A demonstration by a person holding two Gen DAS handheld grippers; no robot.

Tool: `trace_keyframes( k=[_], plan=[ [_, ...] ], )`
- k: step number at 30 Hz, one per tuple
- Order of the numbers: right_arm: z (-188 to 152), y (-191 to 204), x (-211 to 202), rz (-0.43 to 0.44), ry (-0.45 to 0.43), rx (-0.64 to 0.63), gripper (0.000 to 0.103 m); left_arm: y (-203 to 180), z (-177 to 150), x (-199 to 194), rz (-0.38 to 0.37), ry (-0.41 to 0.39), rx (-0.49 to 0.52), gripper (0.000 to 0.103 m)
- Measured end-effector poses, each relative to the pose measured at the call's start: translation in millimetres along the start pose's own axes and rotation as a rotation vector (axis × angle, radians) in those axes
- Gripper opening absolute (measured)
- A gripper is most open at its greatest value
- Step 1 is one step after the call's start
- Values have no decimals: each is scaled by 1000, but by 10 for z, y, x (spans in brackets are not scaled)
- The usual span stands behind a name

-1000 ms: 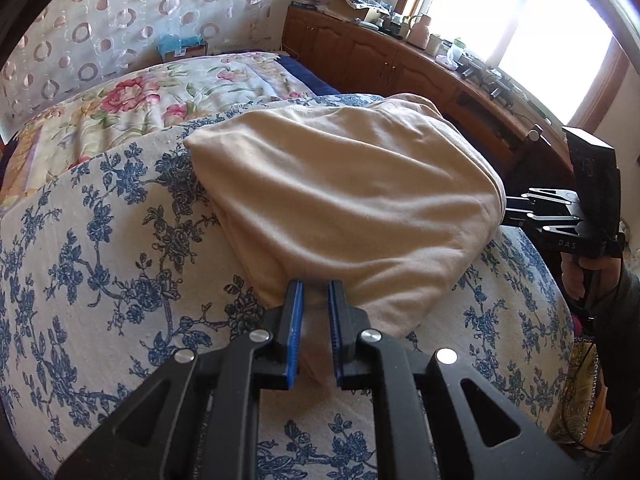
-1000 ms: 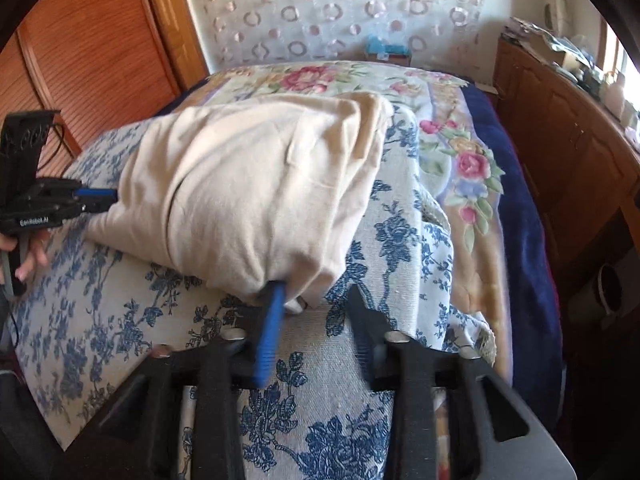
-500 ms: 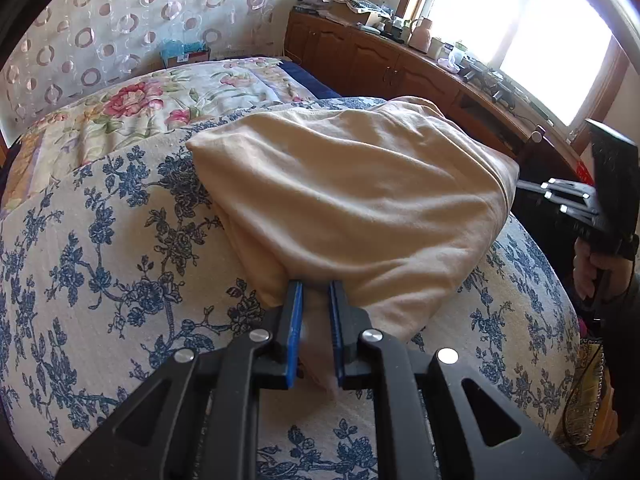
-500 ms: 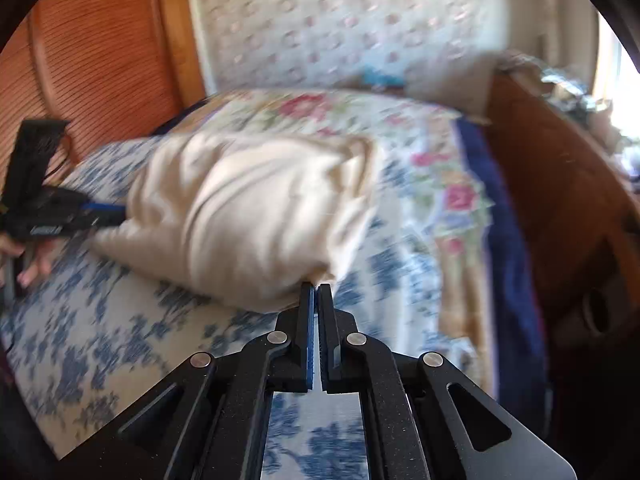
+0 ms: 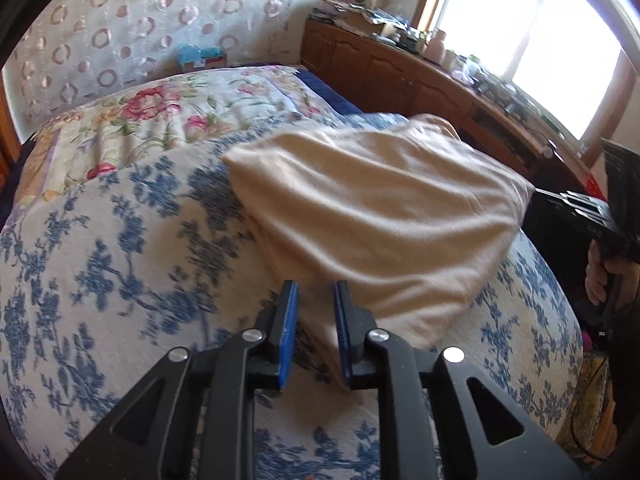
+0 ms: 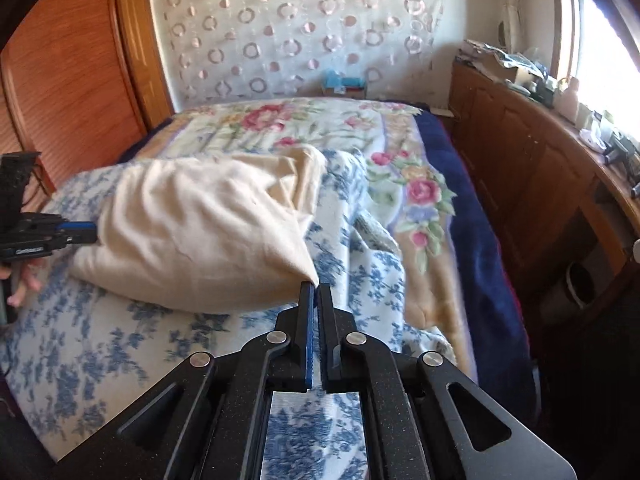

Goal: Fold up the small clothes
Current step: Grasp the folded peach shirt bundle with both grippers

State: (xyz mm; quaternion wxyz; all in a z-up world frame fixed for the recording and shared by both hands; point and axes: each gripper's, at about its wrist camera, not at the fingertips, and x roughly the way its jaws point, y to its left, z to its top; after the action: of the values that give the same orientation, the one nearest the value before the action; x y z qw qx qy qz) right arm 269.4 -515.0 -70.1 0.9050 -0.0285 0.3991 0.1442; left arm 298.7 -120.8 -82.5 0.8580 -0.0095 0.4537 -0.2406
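A cream garment (image 5: 372,216) lies stretched on the blue-flowered bedspread (image 5: 100,280); it also shows in the right wrist view (image 6: 200,232). My left gripper (image 5: 316,292) is shut on its near corner, with cloth between the blue pads. My right gripper (image 6: 318,286) is shut on the opposite corner, which tapers to a point at the fingertips. Each gripper shows at the edge of the other's view: the right one (image 5: 576,216), the left one (image 6: 76,228). The garment is lifted and taut between them.
A floral quilt (image 6: 304,124) and a navy blanket (image 6: 476,240) cover the far part of the bed. A wooden cabinet (image 6: 532,168) with clutter runs along the window side. A wooden wardrobe (image 6: 68,80) stands on the other side.
My right gripper went from open to shut on the garment's corner and pulled back. The garment has been drawn taut between both grippers and lifted off the bedspread.
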Motion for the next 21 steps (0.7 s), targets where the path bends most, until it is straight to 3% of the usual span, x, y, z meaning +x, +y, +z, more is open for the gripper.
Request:
trace_keyframes(
  k=[1,2,5,6,11,21],
  plan=[
    [27,22,-18,-6,-10,-8,4,36,27,13,3,6,-8,18],
    [66,48,-24,-18,-18,-21,14,67,52,33,12,12,-11,19],
    [171,100,22,-10,-38,-35,60,129,121,105,35,22,-18,20],
    [210,102,60,-4,-41,-31,64,142,139,137,37,31,-27,20],
    [380,152,407,22,6,-52,65,149,210,281,38,54,-31,22],
    [628,0,1035,77,137,38,65,189,444,436,25,94,-57,25]
  ],
)
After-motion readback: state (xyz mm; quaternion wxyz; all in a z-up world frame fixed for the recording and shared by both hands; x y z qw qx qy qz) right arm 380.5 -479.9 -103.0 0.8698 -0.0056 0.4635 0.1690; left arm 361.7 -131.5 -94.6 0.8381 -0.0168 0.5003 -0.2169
